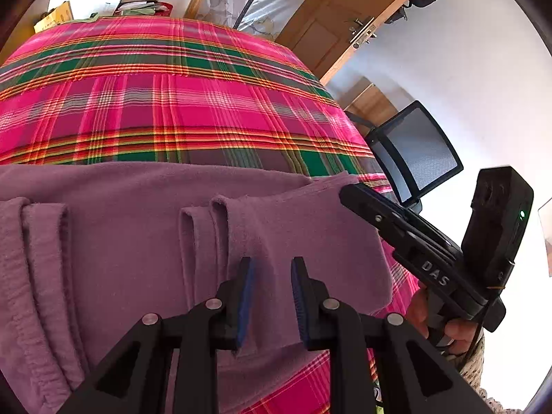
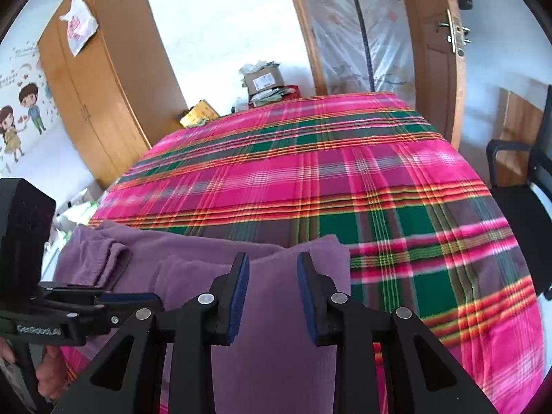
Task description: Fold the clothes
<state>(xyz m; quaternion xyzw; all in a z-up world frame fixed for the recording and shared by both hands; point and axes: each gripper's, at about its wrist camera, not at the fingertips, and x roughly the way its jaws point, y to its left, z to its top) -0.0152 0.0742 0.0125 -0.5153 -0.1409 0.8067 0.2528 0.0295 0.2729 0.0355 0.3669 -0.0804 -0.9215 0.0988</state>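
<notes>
**Purple garment at the bed's near edge, both tools parted above it**

In the left wrist view, the purple garment [image 1: 138, 248] fills the lower left and centre of the frame, lying on the plaid bedspread [image 1: 179, 103], with two cuffed ends showing as doubled layers. The left tool [image 1: 272, 296] hangs over it at lower centre, jaws apart and gripping nothing. At the right of that frame the right tool [image 1: 348, 191] points at the garment's far right corner; its own view shows the pads spread and empty.

Whichever fold is in hand, I judge it goes best with both edges pinched level and layers kept square. The black chair [image 1: 414, 158] stands off the bed's right side; boxes [image 2: 264, 81] clutter the far end, clear of the work.
</notes>
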